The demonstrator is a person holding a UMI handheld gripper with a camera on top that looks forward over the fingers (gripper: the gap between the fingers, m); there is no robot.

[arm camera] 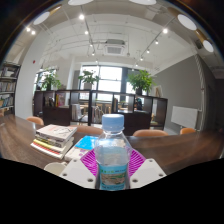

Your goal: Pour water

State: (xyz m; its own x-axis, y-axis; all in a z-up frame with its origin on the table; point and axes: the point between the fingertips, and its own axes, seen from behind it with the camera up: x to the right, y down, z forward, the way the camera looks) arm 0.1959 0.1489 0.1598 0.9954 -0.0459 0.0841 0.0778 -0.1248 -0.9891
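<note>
Gripper (113, 170) clenched on clear ribbed plastic water bottle (112, 150), stacked books (55, 138) beside

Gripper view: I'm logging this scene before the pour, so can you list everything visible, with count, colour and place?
water bottle: one, clear with a pale blue cap and blue label, upright between the claw's fingers
books: one stack, mixed light and dark covers, on the table beside the bottle
table: one, brown wood, under the bottle and books
chairs: several, orange-tan backs, along the table's far edge
plants: three, green, by the windows beyond the table
bookshelf: one, with books, on the wall past the stack of books
claw: one, white fingers with magenta pads, flanking the bottle; contact cannot be judged
</note>
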